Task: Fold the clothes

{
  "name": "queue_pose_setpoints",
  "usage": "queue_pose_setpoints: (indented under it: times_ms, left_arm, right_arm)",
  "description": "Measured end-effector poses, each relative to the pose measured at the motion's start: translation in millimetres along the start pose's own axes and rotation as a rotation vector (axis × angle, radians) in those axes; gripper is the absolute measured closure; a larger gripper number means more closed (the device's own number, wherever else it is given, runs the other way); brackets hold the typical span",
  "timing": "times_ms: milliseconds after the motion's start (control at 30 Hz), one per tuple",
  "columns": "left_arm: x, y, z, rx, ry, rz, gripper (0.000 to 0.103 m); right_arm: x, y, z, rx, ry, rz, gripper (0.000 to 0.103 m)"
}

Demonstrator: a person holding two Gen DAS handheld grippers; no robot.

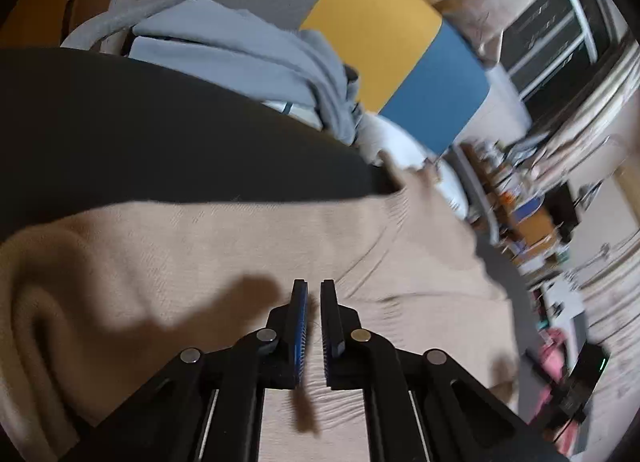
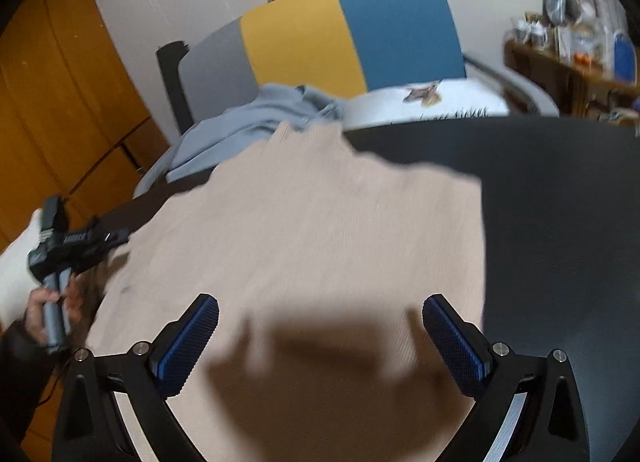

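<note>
The left gripper hovers low over a beige knit garment, its two fingers drawn almost together with only a thin slit between them. No cloth shows in that slit, so it appears to grip nothing; whether the tips touch the fabric cannot be told.

The right gripper has its blue-padded fingers spread wide, nothing between them, above the near part of the same garment. The wide spread suggests it is ready to press or take a fresh edge.

The garment is the landmark. It lies spread on a dark tabletop, which gives a flat base for folding. In the left wrist view its edge to the left of the gripper curls into a thick rounded roll, likely a part already turned over. In the right wrist view the garment's far edge is uneven, and bare table lies to its right.

Beyond the garment's far edge, a pale blue-grey garment is heaped on a chair with grey, yellow and blue panels, probably waiting its turn.

At the garment's left edge in the right wrist view, the person's left hand grasps the left gripper's handle.
</note>
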State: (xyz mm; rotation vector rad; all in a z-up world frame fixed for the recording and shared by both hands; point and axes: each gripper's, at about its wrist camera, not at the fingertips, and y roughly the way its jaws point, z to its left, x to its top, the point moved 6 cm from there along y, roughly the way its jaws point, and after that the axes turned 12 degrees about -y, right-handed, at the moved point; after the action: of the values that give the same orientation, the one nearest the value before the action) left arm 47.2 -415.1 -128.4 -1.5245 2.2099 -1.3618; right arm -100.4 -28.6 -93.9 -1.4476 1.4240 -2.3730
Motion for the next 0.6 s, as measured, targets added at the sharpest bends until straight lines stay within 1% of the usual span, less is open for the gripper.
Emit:
queue_pose_setpoints:
  times_ms: [33,67,100,133,167,200,233,300,400,467,533,567,600]
  left_arm:
    - [-2.1,-1.7,-0.8,0.003,0.015,-0.007,0.1]
    - [-5.1,-6.0,-4.2,-0.01,0.032,-0.022,0.097]
    - [-9.8,-13.2,-10.5,-0.047,0.051,-0.042,0.087]
    - [-13.3,-18.5,-16.6,-0.085,0.067,-0.055,0.084]
    - [-18.2,-18.1,-22.7,-0.092,0.1,-0.049,0.082]
    - [-25.4,-15.6,-29.7,-0.085,0.147,-0.036,0.082]
    - [-29.6,-11.5,-31.8,-0.068,0.171,-0.027,0.082]
    - [-33.7,-1.0,-28.9,-0.022,0.189,-0.012,0.082]
    - [-39.8,14.5,-24.6,0.047,0.215,0.01,0.081]
    - [-40.6,13.8,-23.8,0.06,0.204,0.019,0.082]
    - [-40.2,9.5,-30.1,0.097,0.252,0.002,0.074]
    - [-39.2,7.4,-35.1,0.105,0.281,-0.005,0.06]
    - [-36.4,6.1,-41.7,0.088,0.298,0.0,0.047]
  right_arm:
    - [0.5,5.3,-3.4,-0.014,0.0,0.01,0.0]
    - [1.1,10.6,-6.8,-0.028,0.001,0.02,0.0]
    - [1.6,15.9,-10.2,-0.043,0.001,0.03,0.0]
    - [2.1,21.2,-13.6,-0.057,0.001,0.04,0.0]
    - [2.7,26.4,-17.0,-0.071,0.002,0.05,0.0]
    - [3.2,31.6,-20.3,-0.085,0.002,0.06,0.0]
    - [3.7,36.9,-23.7,-0.099,0.002,0.07,0.0]
    - [4.8,47.2,-30.5,-0.128,0.003,0.09,0.0]
    - [4.2,50.1,-31.0,-0.15,-0.012,0.103,0.0]
    - [4.8,50.3,-30.9,-0.157,-0.019,0.108,0.0]
    - [4.7,50.4,-31.1,-0.151,-0.025,0.113,0.0]
    - [5.5,50.7,-30.9,-0.141,-0.034,0.119,0.0]
    - [6.2,50.7,-30.8,-0.128,-0.05,0.131,0.0]
